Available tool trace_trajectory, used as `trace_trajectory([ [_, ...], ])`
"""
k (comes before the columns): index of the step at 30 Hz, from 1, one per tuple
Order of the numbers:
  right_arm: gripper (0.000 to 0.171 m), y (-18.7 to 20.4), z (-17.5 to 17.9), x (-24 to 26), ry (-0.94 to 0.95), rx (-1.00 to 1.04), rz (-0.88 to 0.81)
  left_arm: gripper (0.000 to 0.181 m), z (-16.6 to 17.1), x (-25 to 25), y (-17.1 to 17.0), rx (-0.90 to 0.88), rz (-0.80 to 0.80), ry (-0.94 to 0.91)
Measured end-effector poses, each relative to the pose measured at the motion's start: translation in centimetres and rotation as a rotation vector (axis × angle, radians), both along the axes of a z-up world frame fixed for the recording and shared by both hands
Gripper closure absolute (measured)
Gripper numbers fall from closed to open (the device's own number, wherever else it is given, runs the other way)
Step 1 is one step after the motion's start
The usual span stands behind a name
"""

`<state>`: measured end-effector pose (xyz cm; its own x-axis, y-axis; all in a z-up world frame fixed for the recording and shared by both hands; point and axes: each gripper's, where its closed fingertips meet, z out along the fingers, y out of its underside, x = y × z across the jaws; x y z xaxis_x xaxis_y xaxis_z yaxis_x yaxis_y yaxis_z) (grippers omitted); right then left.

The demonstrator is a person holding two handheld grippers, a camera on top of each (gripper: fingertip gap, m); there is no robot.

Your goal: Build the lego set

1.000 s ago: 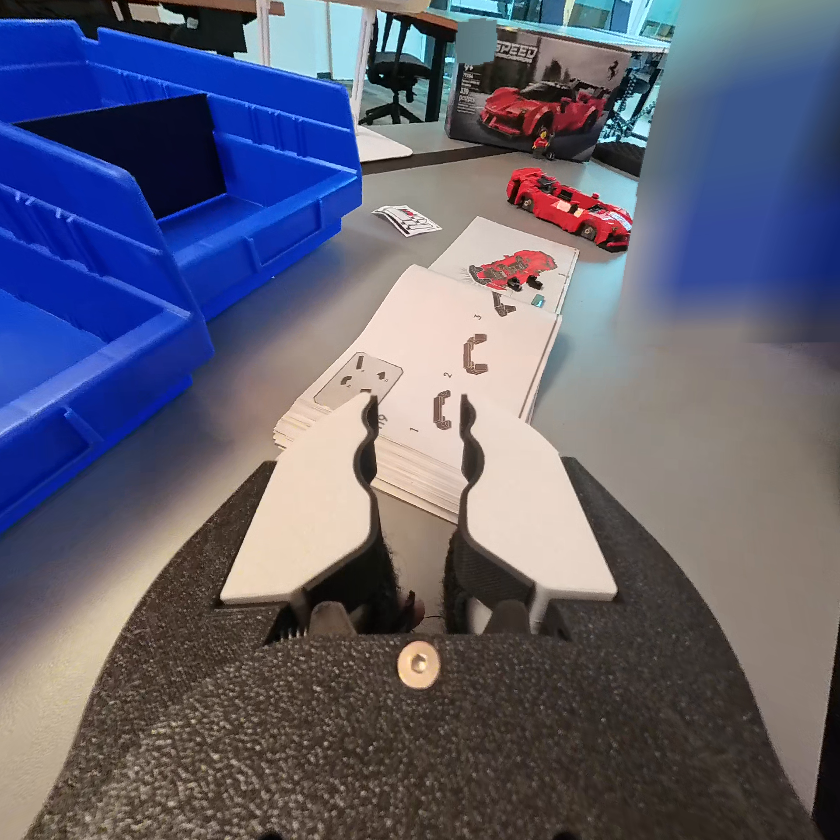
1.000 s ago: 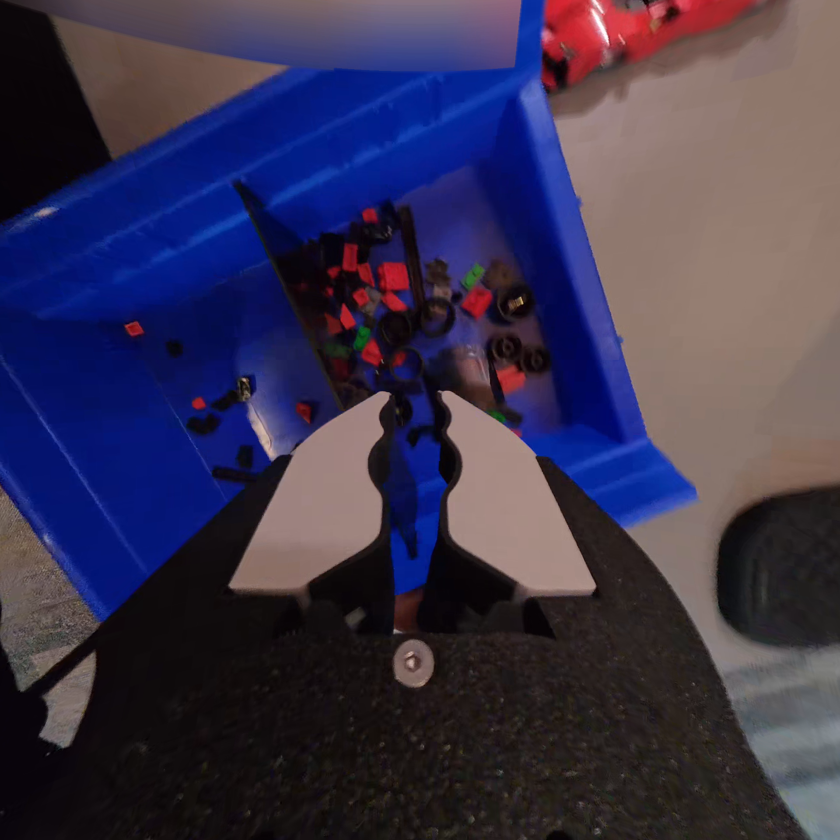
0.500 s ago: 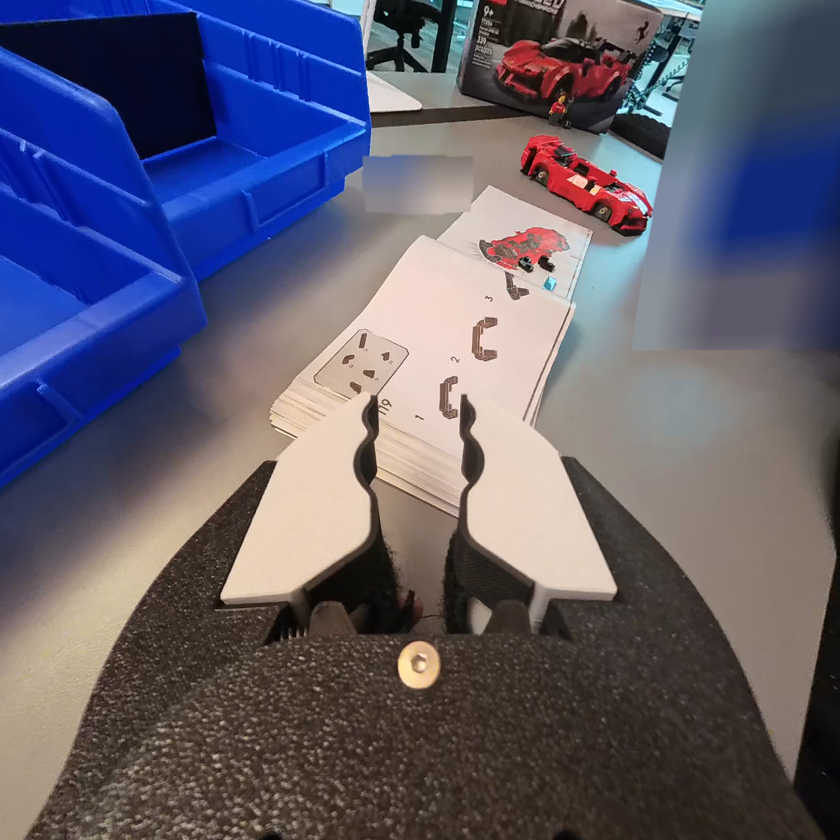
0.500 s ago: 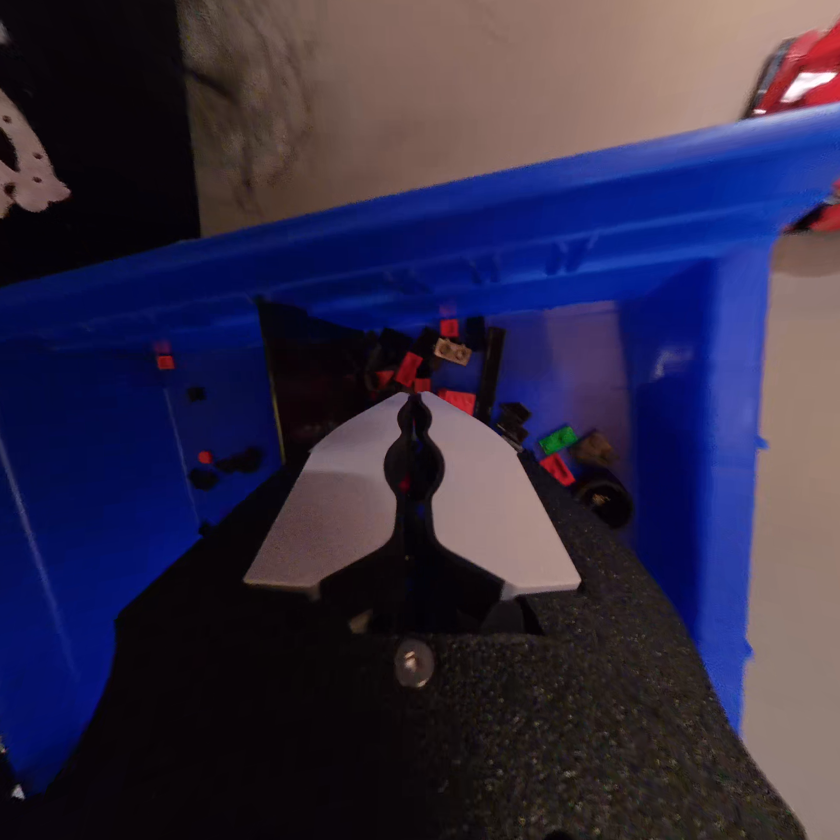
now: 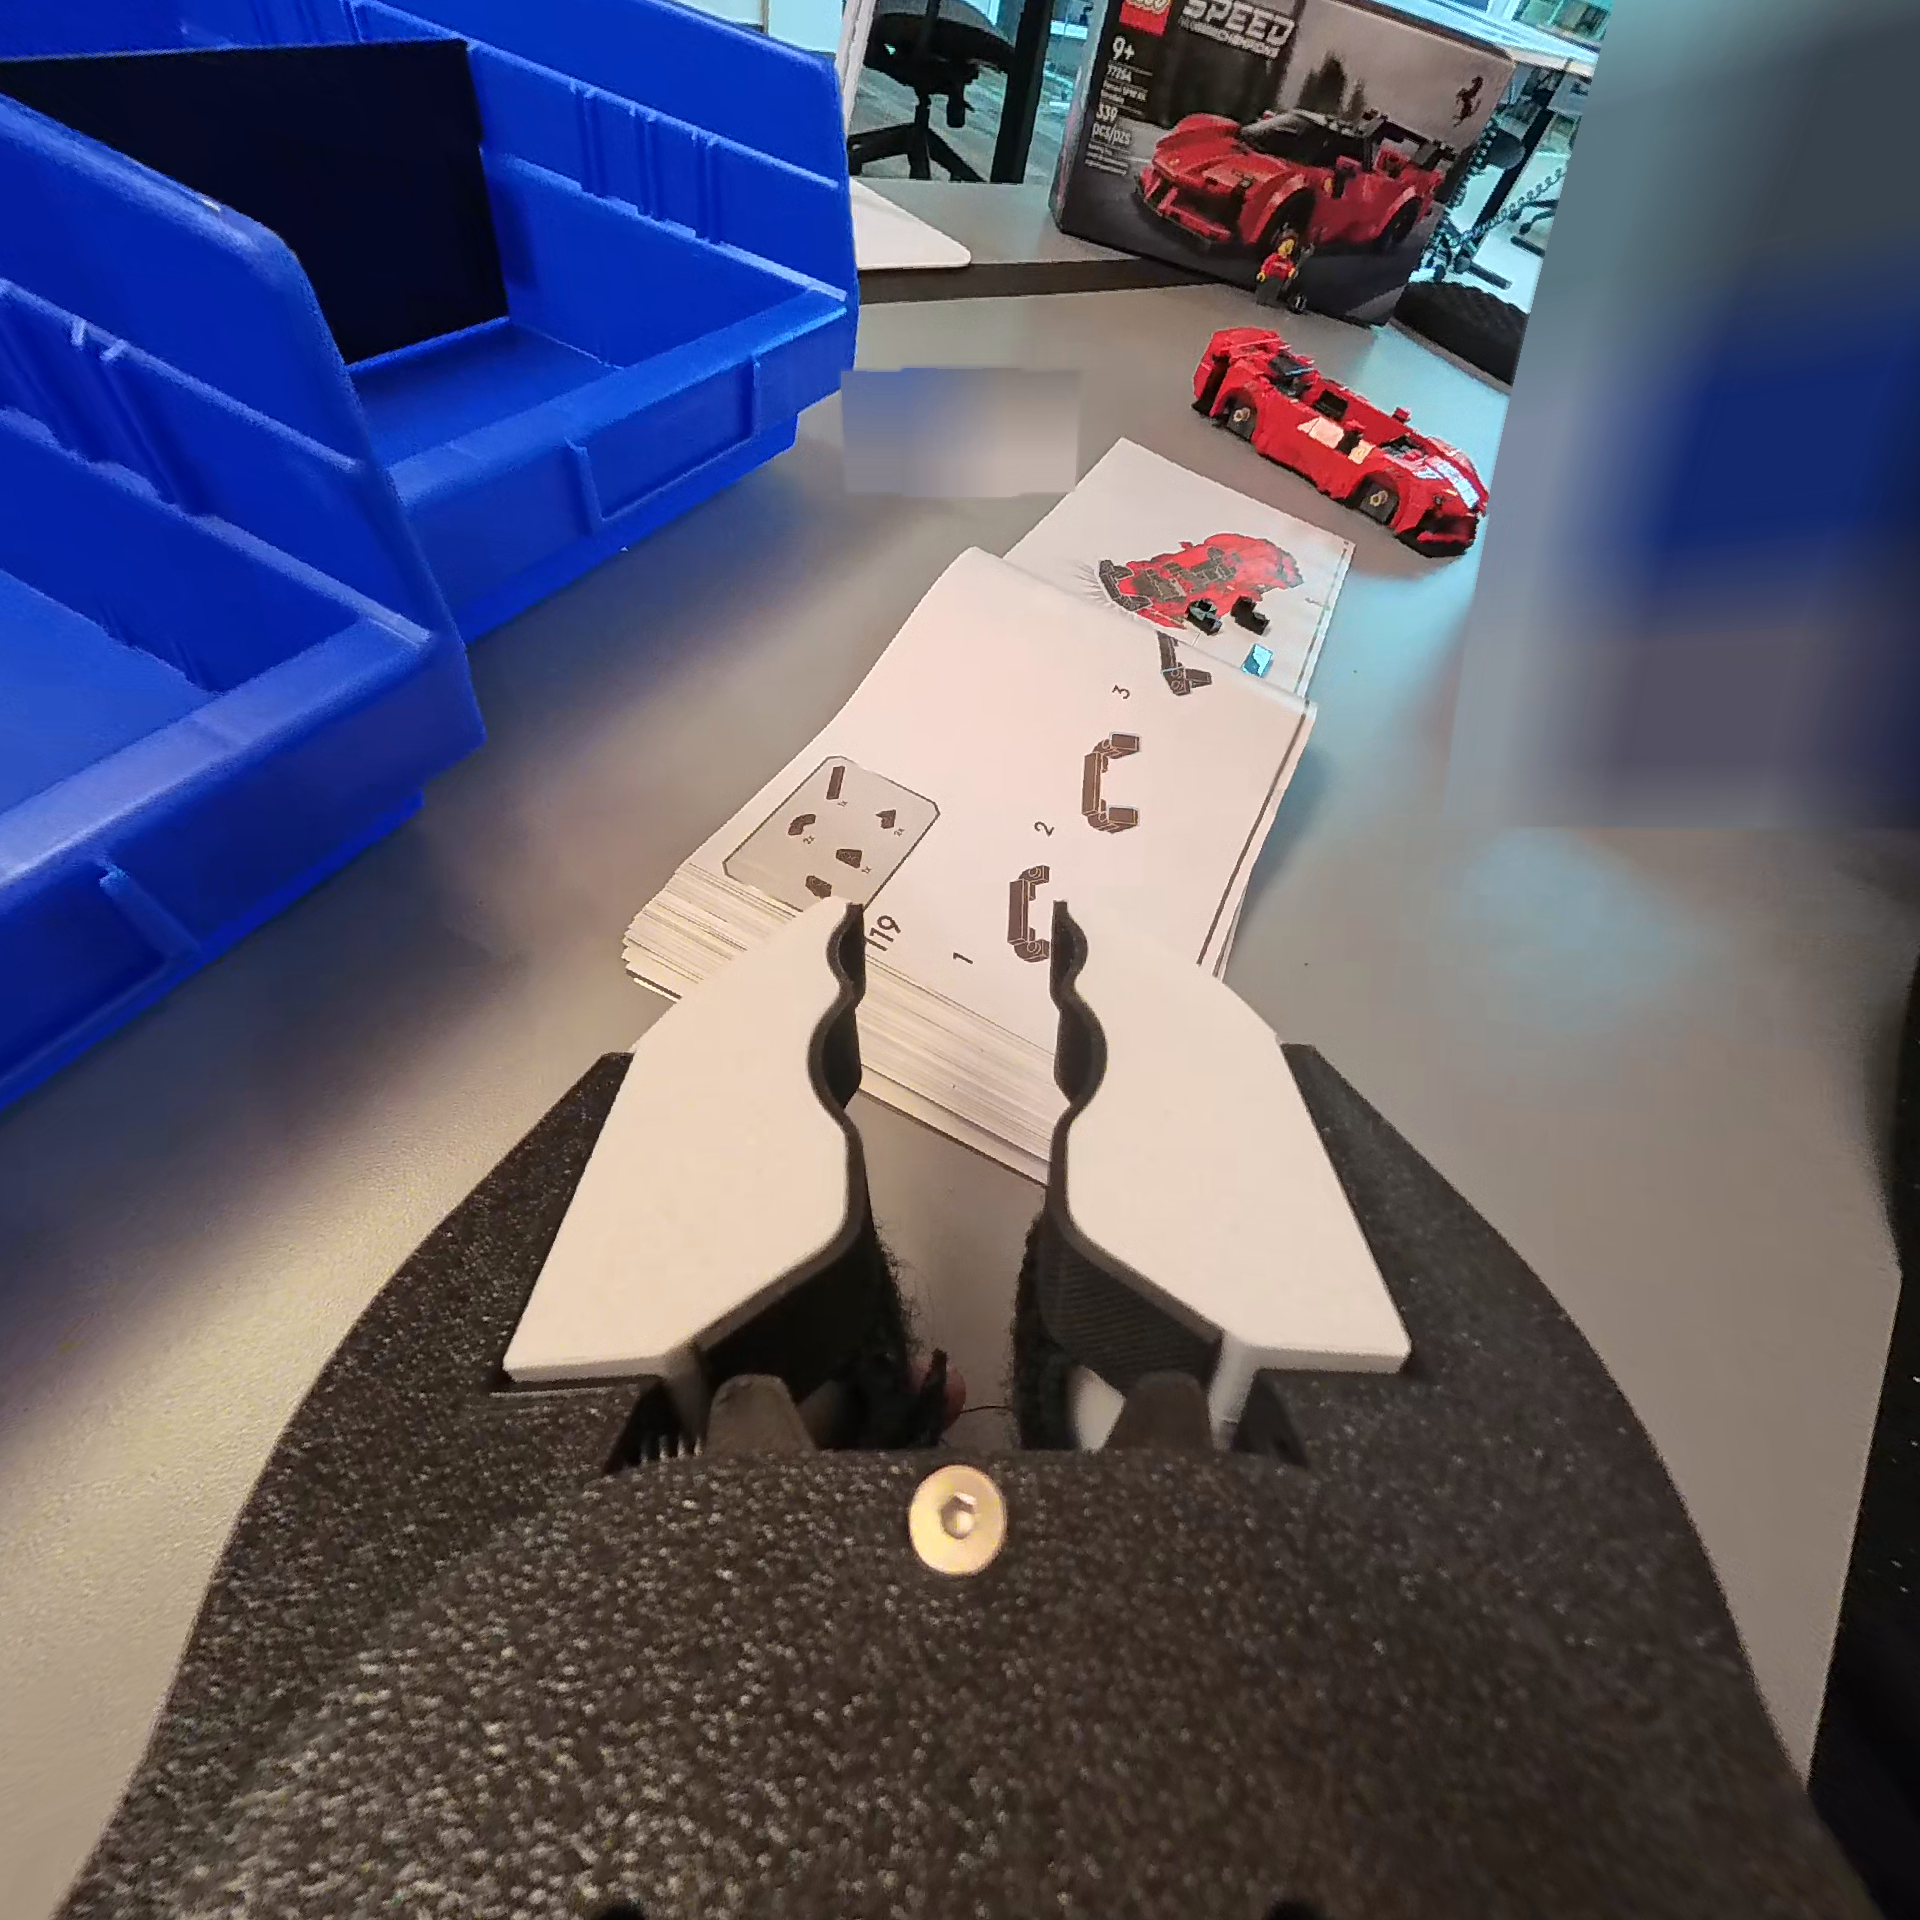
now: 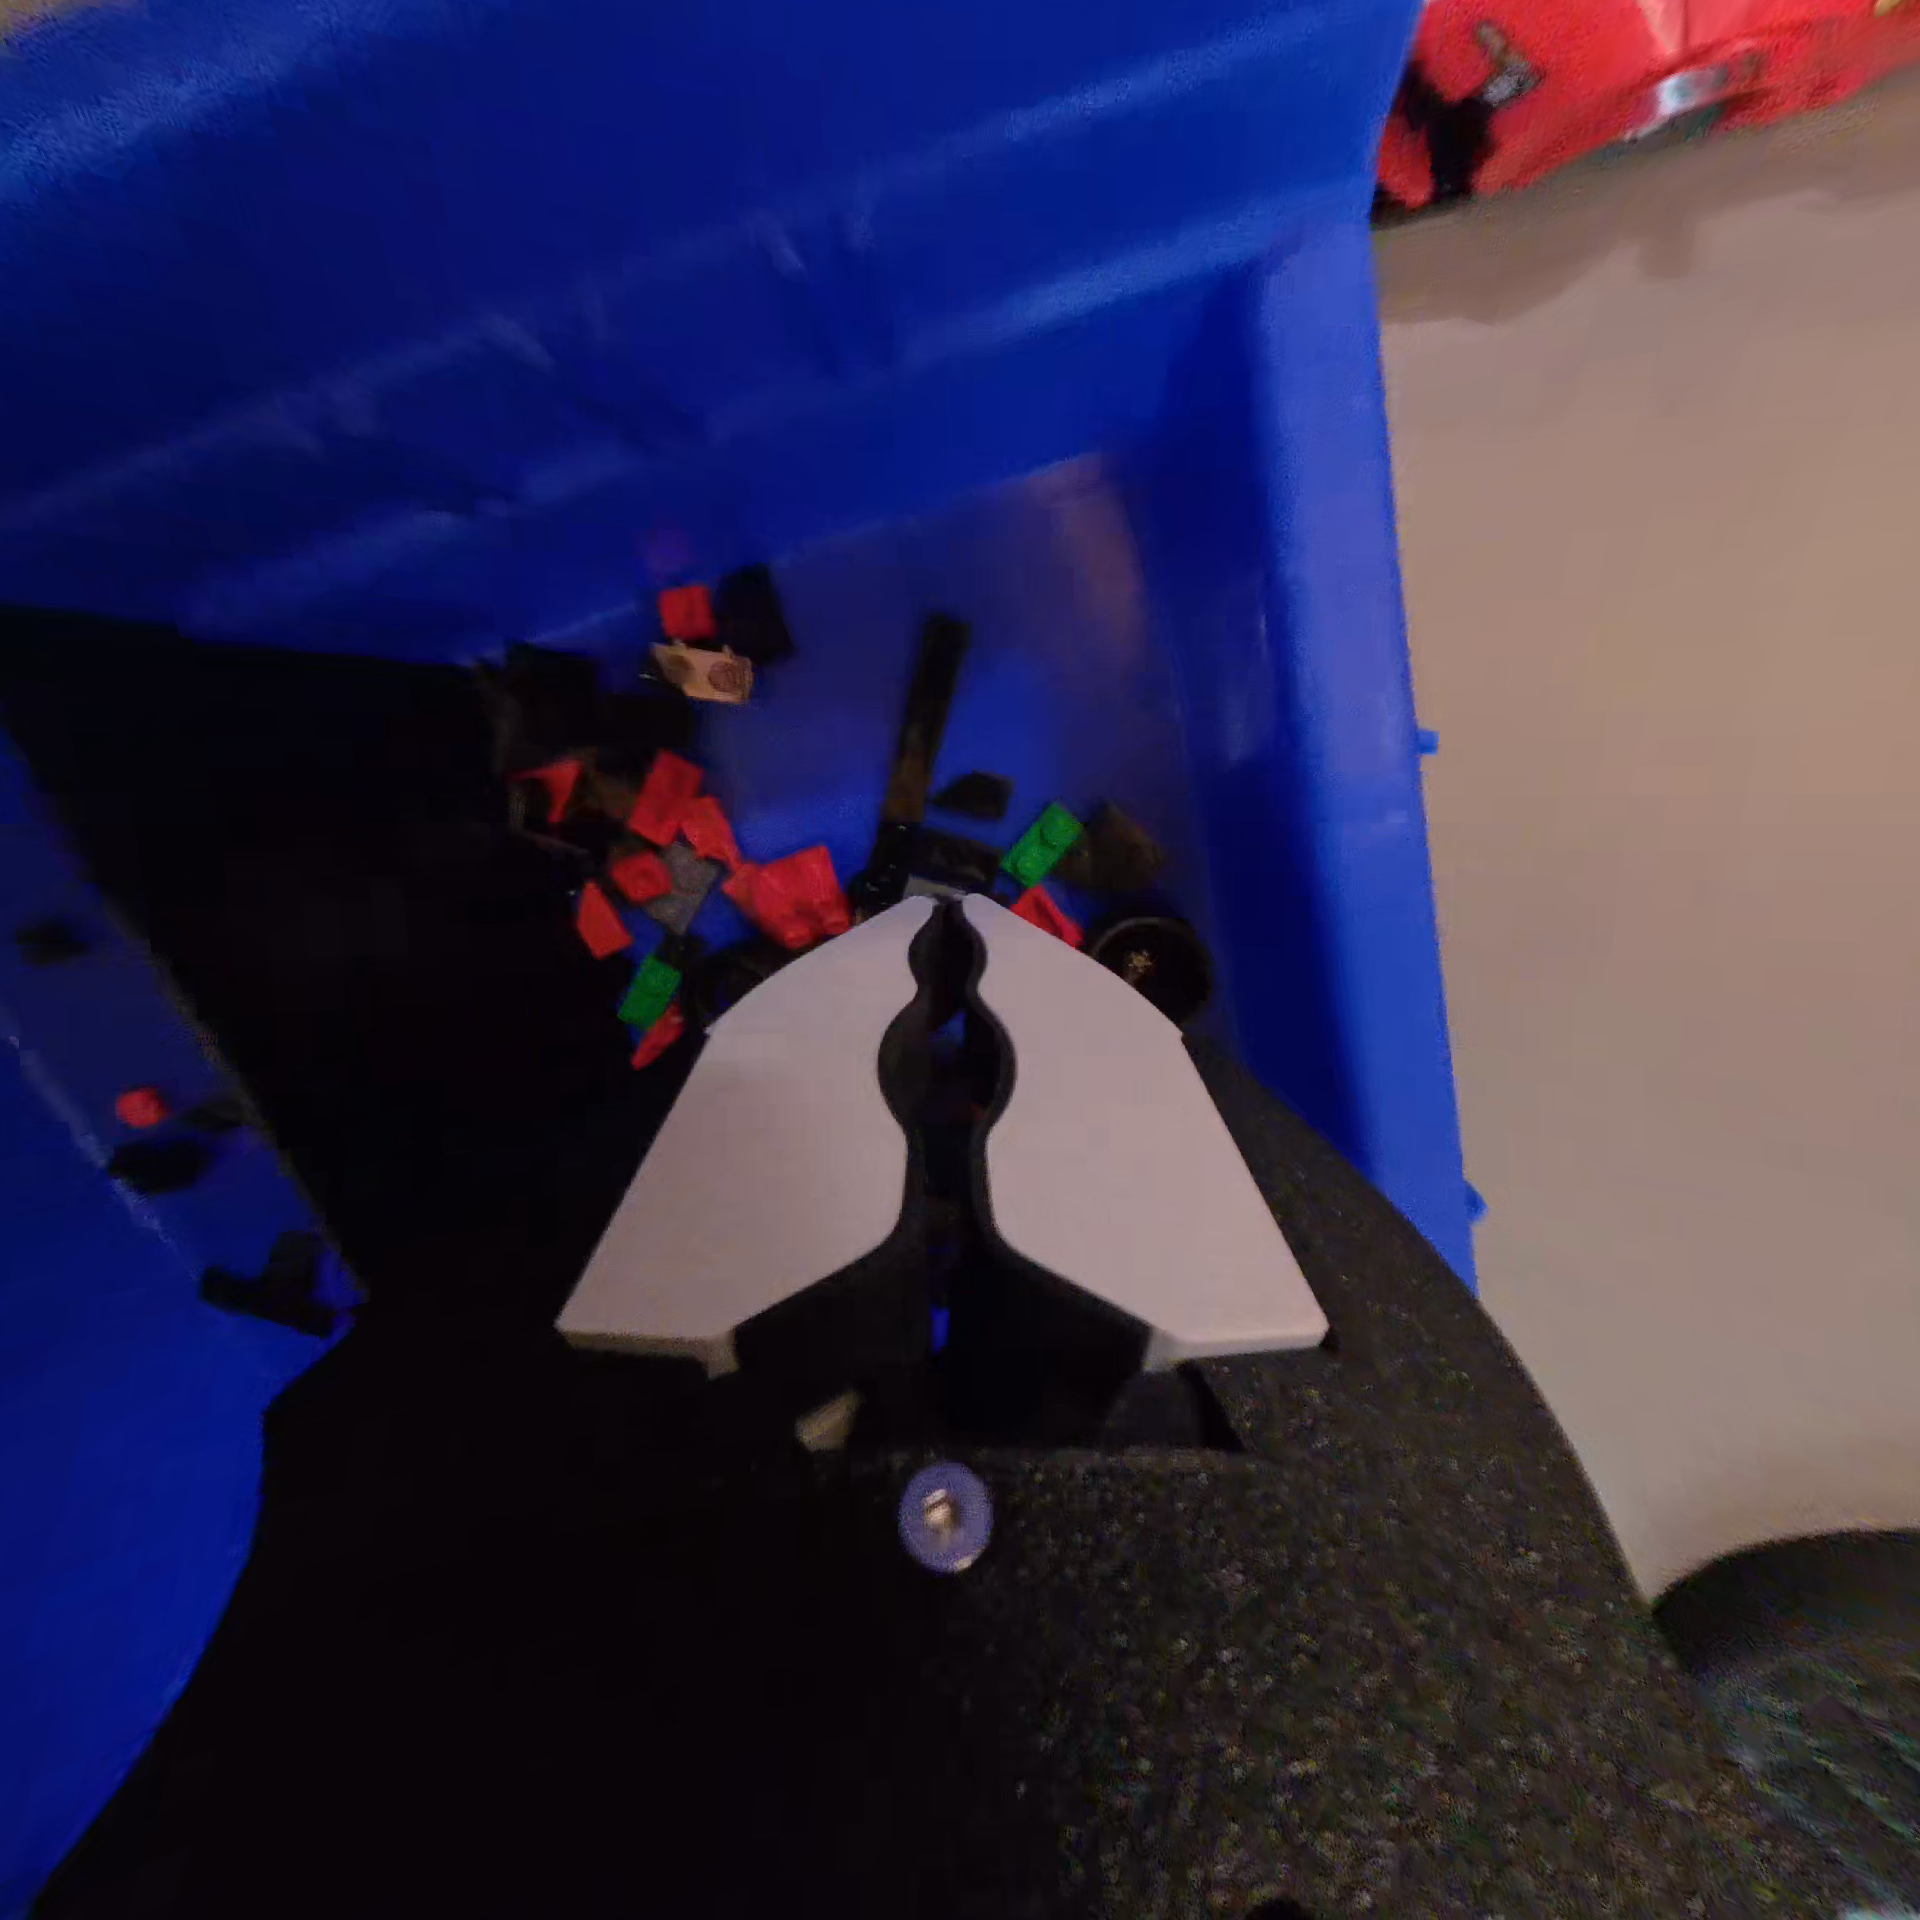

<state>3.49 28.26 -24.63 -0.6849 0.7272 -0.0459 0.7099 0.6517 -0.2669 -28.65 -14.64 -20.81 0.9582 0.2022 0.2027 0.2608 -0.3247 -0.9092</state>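
Note:
In the left wrist view, my left gripper (image 5: pixel 954 914) is open and empty, low over the grey table just before the open instruction booklet (image 5: pixel 1039 727). A built red lego car (image 5: pixel 1340 436) stands beyond the booklet. A few small loose pieces (image 5: pixel 1210 618) lie on the booklet's far page. In the right wrist view, my right gripper (image 6: pixel 948 912) is shut, its tips down inside a blue bin (image 6: pixel 1309 623) among loose red (image 6: pixel 795 899), green (image 6: pixel 1042 842) and black (image 6: pixel 925 727) pieces. Whether a piece sits between the tips is hidden.
Two blue bins (image 5: pixel 623 416) (image 5: pixel 208 779) stand left of the booklet. The lego set box (image 5: pixel 1278 135) stands at the back. A black divider (image 6: pixel 312 883) splits the parts bin. The red car (image 6: pixel 1662 73) shows past the bin's right wall. A dark object (image 6: pixel 1818 1662) lies lower right. My hands' fingertips stand some 55 centimeters from each other.
My right gripper went from open above the bin to shut, and dropped down into the pile of pieces. My left gripper stayed open and drifted slightly over the table.

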Motion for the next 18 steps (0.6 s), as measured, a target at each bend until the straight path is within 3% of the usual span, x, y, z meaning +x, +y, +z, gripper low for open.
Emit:
trace_trajectory([
  [3,0.171,-0.9,0.8,1.1,-0.064,-0.101,0.006,0.147,-0.1,-0.1,0.2,-0.001,0.000,-0.010],
  [8,0.171,0.2,0.2,2.4,-0.113,-0.038,0.029,0.147,0.0,0.0,0.1,0.002,0.002,-0.003],
  [13,0.142,2.5,1.7,3.2,-0.088,-0.015,-0.123,0.147,0.0,-0.1,0.1,-0.001,0.007,-0.001],
  [16,0.139,3.5,2.6,2.9,-0.005,-0.007,-0.218,0.147,-0.4,-0.7,1.4,-0.015,0.004,0.002],
  [18,0.124,3.4,2.4,2.8,-0.002,-0.027,-0.289,0.147,-0.5,-0.7,1.4,-0.022,0.002,0.007],
])
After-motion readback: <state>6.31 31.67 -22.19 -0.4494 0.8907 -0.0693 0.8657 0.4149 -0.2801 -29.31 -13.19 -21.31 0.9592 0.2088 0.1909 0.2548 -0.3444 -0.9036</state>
